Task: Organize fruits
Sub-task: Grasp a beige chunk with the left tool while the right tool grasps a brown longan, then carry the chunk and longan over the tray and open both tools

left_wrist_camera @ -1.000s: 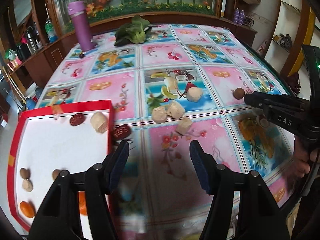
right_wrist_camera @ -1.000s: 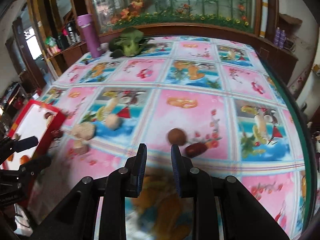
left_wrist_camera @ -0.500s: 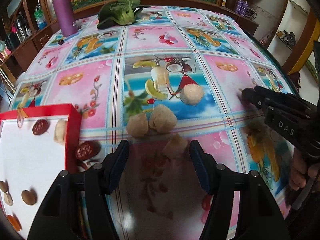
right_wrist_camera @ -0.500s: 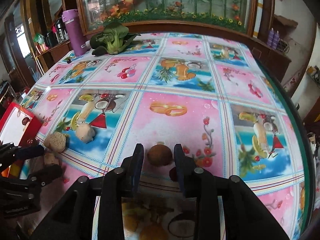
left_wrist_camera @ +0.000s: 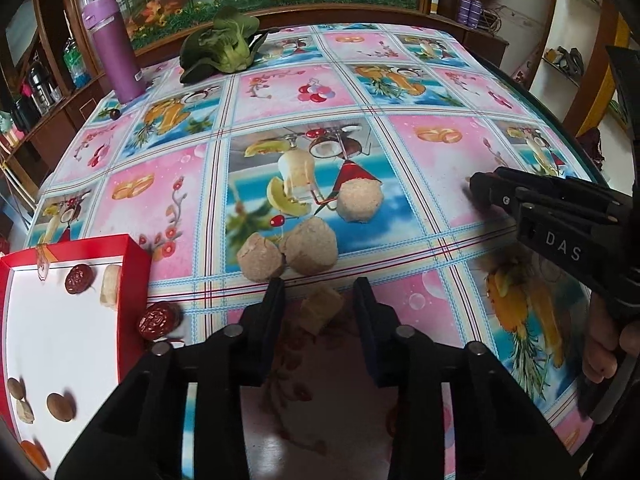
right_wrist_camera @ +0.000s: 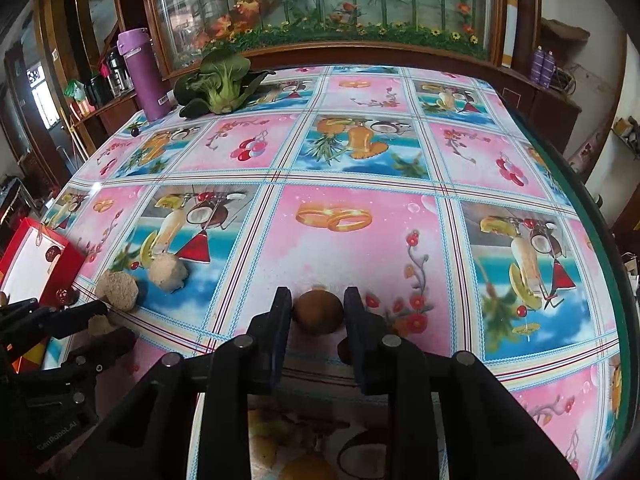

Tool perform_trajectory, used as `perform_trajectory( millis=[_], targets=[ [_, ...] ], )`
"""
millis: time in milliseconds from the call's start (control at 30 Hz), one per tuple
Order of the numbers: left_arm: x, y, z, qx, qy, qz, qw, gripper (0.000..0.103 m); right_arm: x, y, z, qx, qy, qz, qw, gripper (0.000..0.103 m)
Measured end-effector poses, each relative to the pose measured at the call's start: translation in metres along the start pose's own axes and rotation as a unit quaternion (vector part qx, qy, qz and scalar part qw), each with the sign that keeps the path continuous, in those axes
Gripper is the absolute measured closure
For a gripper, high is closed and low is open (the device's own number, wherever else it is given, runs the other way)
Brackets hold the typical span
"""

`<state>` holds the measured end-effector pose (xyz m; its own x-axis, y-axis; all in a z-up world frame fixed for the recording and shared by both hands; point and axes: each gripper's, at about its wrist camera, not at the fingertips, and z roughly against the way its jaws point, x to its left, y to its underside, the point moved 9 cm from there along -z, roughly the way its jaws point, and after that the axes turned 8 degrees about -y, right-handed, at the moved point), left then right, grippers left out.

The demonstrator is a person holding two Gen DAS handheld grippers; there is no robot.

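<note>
Four beige lumps [left_wrist_camera: 359, 201] on the cloth, two red dates [left_wrist_camera: 159, 321], one purple flask [left_wrist_camera: 113, 49].

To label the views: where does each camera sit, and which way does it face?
Left wrist: on the left gripper, facing a tan cube between its fingers; the right gripper and a hand show.
Right wrist: on the right gripper, facing a brown nut; the left gripper shows.
Shared: red tray, purple bottle.

A dark reddish fruit [right_wrist_camera: 344, 347] is hiding behind the right finger [right_wrist_camera: 362, 336], mostly covered. Left of the left-hand fingers, an orange round fruit [left_wrist_camera: 34, 454] is getting cut off by the picture's edge.
</note>
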<state>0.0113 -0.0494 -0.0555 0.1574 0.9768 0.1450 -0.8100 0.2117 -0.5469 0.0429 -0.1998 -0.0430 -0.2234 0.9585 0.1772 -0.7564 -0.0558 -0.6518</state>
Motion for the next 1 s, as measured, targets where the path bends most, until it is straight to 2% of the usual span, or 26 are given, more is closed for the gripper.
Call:
perform_trajectory(
  millis=[200,600,833,1000],
  targets=[
    [-0.001,-0.001,0.001,-0.007,-0.009,-0.007,0.9999,0.075,0.000,0.000,0.000,0.000,-0.003,-0.002,1.000,0.077],
    [-0.002,-0.001,0.002,-0.014,-0.008,-0.008,0.9998,0.079,0.000,0.000,0.000,-0.001,-0.005,-0.004,1.000,0.077],
    [0.015,0.004,0.009,-0.015,0.010,0.025,0.9995,0.080,0.002,-0.001,0.004,-0.010,-0.015,-0.013,1.000,0.077],
    [0.041,0.015,0.031,-0.023,0.011,0.058,0.9980,0.080,0.012,-0.003,0.008,-0.018,-0.044,-0.025,0.999,0.077]
  ],
)
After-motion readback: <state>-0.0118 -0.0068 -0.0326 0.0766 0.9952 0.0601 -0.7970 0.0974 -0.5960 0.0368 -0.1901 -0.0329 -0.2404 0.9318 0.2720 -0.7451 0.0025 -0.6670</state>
